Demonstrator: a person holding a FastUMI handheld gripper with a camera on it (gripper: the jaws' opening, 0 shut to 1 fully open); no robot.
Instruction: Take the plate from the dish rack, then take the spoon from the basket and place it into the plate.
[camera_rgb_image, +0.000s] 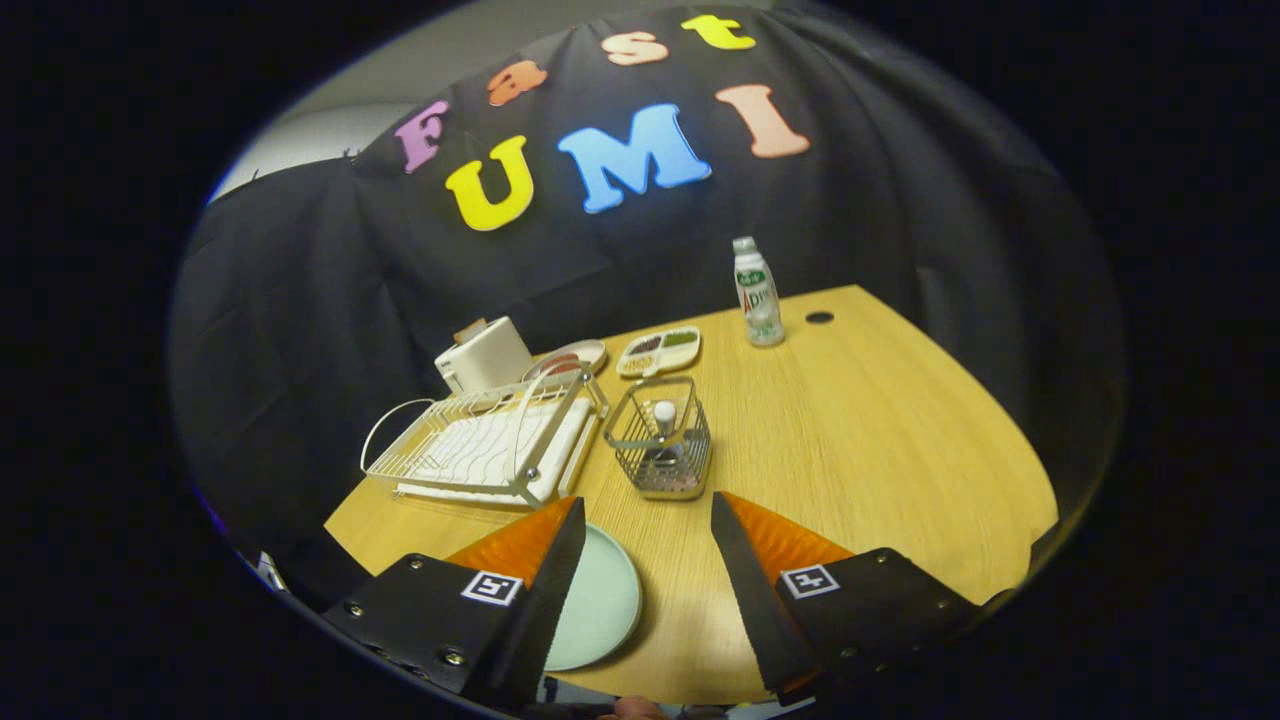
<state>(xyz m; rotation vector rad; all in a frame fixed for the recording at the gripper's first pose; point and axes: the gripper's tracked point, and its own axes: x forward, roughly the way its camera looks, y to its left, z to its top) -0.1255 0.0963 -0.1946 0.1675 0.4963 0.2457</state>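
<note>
A pale green plate (600, 600) lies flat on the wooden table (870, 450), partly under my left finger. My gripper (648, 515) is open above the table's near edge, with nothing between its orange fingers. Just beyond the fingertips stands a small wire basket (662, 440) holding a spoon (664, 418) upright, white handle end up. To the left of the basket sits the white wire dish rack (480, 445), with no dish in it.
Behind the rack are a white box-shaped appliance (485, 355), a small plate (572, 357) and a divided snack tray (659, 350). A drink bottle (758, 293) stands at the far side, next to a dark hole (819, 317) in the tabletop.
</note>
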